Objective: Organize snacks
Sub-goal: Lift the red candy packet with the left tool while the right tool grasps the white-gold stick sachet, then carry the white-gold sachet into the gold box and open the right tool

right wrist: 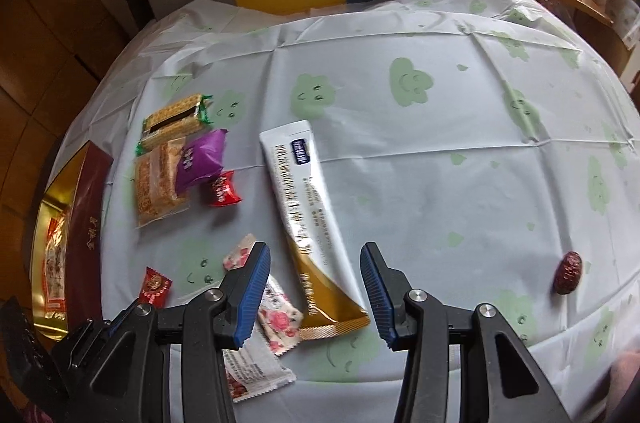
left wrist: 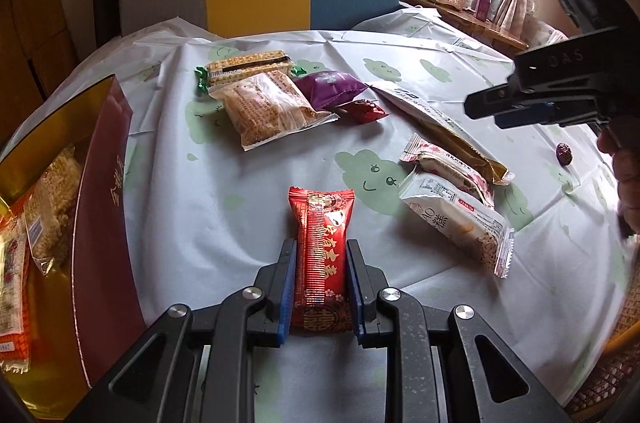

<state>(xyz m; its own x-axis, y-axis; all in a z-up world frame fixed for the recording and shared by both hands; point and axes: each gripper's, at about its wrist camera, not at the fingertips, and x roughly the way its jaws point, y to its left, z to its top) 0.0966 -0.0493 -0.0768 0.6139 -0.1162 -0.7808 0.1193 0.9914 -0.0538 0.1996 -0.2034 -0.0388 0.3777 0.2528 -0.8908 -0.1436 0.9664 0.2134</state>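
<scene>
The left claw (left wrist: pixel 321 263) grips a red snack packet (left wrist: pixel 322 255) at lower centre of the bench (left wrist: pixel 200 207); the right claw (right wrist: pixel 316 287) hangs released over a white-and-gold sachet (right wrist: pixel 308 215).

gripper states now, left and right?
Left gripper: shut on the red snack packet, pads against its sides.
Right gripper: open, holding nothing, above the white-and-gold sachet.
</scene>
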